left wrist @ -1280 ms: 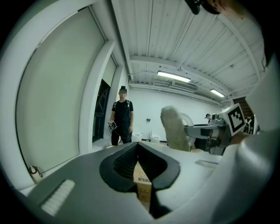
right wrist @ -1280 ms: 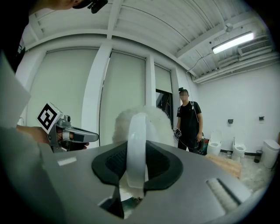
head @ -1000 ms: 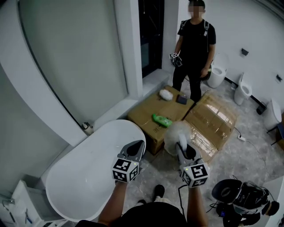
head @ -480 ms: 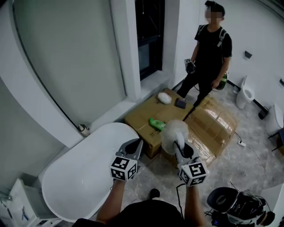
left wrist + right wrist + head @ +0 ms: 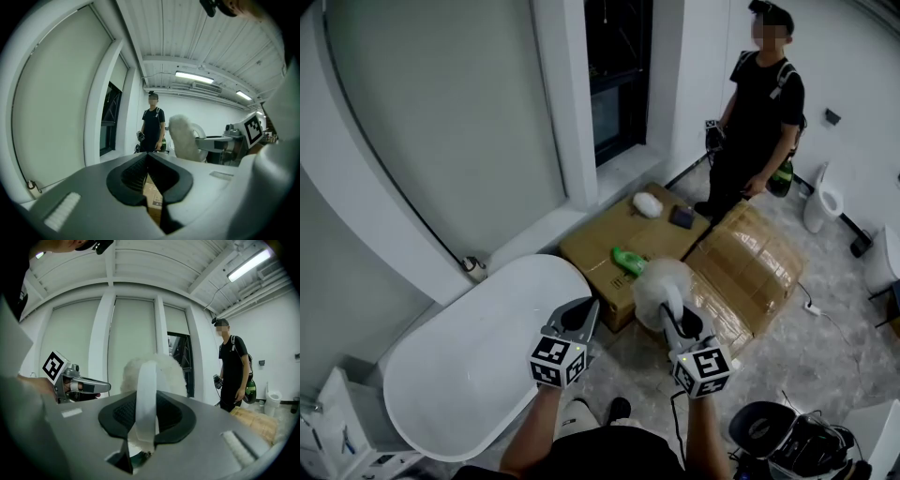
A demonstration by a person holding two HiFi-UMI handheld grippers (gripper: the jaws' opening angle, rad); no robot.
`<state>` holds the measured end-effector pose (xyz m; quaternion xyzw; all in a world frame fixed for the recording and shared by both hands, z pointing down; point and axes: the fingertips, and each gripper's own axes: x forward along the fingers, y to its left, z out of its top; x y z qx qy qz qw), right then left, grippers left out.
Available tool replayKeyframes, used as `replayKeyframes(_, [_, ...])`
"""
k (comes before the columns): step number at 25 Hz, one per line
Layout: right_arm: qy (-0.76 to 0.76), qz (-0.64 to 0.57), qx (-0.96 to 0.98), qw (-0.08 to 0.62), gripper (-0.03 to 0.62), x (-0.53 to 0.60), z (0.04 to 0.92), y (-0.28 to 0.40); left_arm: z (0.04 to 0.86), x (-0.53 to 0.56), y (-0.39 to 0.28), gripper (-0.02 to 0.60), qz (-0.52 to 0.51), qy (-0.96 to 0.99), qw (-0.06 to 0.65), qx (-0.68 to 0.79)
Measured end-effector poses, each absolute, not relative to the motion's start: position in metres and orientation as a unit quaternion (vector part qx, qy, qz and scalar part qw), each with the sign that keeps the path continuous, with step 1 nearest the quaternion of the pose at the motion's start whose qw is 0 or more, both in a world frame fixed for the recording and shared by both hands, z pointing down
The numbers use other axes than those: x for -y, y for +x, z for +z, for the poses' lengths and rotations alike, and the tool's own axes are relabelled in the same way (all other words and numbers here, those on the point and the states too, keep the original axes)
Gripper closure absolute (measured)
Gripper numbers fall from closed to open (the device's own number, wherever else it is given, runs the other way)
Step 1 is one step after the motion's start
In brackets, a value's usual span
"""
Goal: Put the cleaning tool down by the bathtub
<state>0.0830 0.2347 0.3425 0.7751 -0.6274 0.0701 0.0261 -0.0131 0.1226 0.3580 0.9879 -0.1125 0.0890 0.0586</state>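
Fluff of the white cleaning tool [image 5: 661, 284] sticks up from the right tool [image 5: 677, 319], whose jaws clamp its strap, above the floor between the end of the bathtub [image 5: 469, 375] and a cardboard box [image 5: 600, 246]. Beside it, the left tool [image 5: 581, 317] is clenched and empty.

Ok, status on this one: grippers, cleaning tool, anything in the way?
Left gripper shut, empty. Right gripper shut on fluffy white cleaning tool, held in the air, not yet down. Cardboard boxes crowd the floor beside the bathtub.
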Motion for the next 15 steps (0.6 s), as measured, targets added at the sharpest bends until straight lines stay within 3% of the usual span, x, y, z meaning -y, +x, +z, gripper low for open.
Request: replayKeyframes(15, [0.76,0.095,0.642,0.039,0.501,-0.192,0.364,0.095,0.38,-0.086,-0.002,0.583,0.102,0.984,0.076,0.125])
